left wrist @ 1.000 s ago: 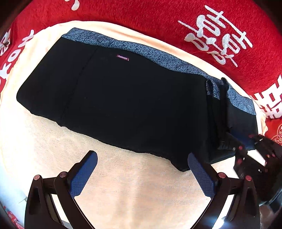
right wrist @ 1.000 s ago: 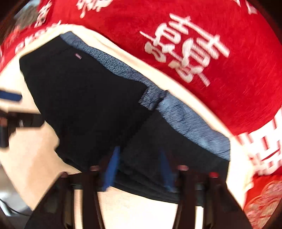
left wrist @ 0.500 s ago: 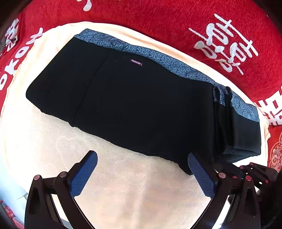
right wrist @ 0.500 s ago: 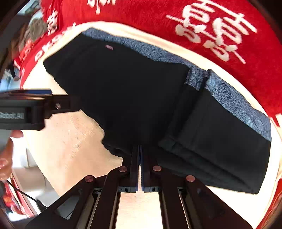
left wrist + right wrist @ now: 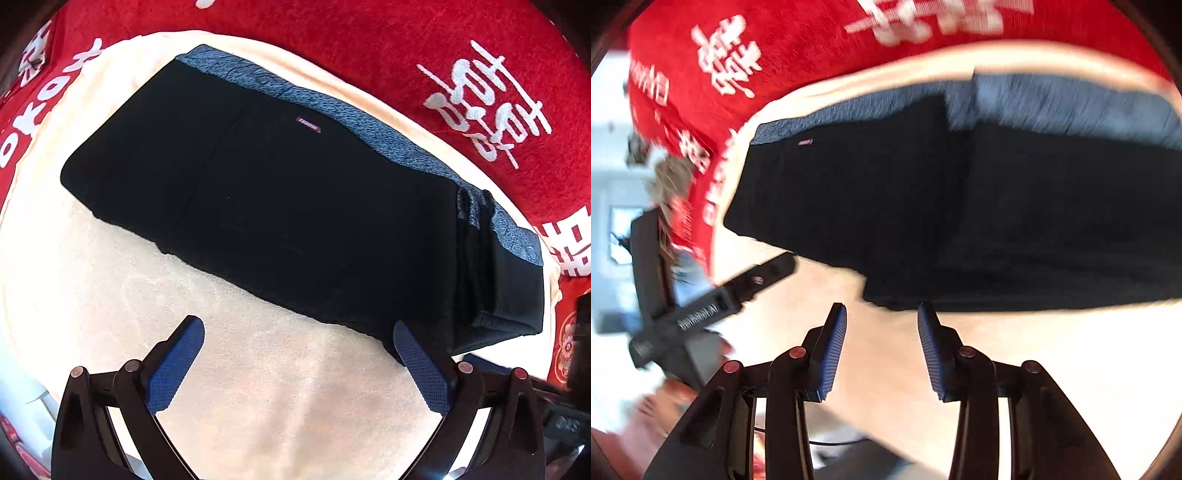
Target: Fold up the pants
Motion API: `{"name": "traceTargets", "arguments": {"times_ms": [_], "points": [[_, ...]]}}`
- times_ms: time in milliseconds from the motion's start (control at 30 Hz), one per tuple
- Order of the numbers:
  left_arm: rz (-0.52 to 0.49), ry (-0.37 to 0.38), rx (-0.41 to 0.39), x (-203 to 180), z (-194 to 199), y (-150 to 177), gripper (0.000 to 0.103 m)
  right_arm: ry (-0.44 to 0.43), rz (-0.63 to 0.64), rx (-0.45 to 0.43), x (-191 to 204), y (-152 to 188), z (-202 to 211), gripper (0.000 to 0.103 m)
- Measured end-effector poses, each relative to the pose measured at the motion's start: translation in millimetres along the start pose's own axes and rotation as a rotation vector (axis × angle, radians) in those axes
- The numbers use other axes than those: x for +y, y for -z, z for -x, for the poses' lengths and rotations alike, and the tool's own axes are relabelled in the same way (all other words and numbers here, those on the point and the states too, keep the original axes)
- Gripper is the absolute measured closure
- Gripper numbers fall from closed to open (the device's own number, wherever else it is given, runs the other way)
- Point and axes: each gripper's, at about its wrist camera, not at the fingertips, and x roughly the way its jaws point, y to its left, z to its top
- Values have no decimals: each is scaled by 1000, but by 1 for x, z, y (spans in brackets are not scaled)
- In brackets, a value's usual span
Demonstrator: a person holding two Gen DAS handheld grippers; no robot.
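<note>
Black pants with a blue-grey patterned waistband lie folded on a cream towel. Their right end is folded over into a thick stack. My left gripper hovers over the towel just short of the pants' near edge, open and empty. In the blurred right wrist view the pants fill the middle. My right gripper sits just before their near edge, its jaws opening with nothing between them. The left gripper's black body shows at the left of that view.
A red cloth with white characters surrounds the towel on the far side and the right. A hand shows blurred at the lower left of the right wrist view. Bare towel lies in front of the pants.
My right gripper let go of the folded right end of the pants, shut empty, then came apart again while rolling and drawing back. The left gripper stayed open and barely moved.
</note>
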Motion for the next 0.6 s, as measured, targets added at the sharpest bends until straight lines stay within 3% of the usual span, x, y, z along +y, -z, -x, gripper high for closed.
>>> {"name": "traceTargets", "arguments": {"times_ms": [200,300,400,600], "points": [[-6,-9,-7,6,5,3,0,-170,-340,-52,-35,6,-28,60],[-3,-12,-6,10,4,2,0,-192,-453,-54,-50,16,-34,89],[9,-8,-1,13,3,3,0,-177,-441,-58,-48,21,-35,95],[15,7,7,16,1,5,0,-5,-273,36,-26,18,-33,95]]}}
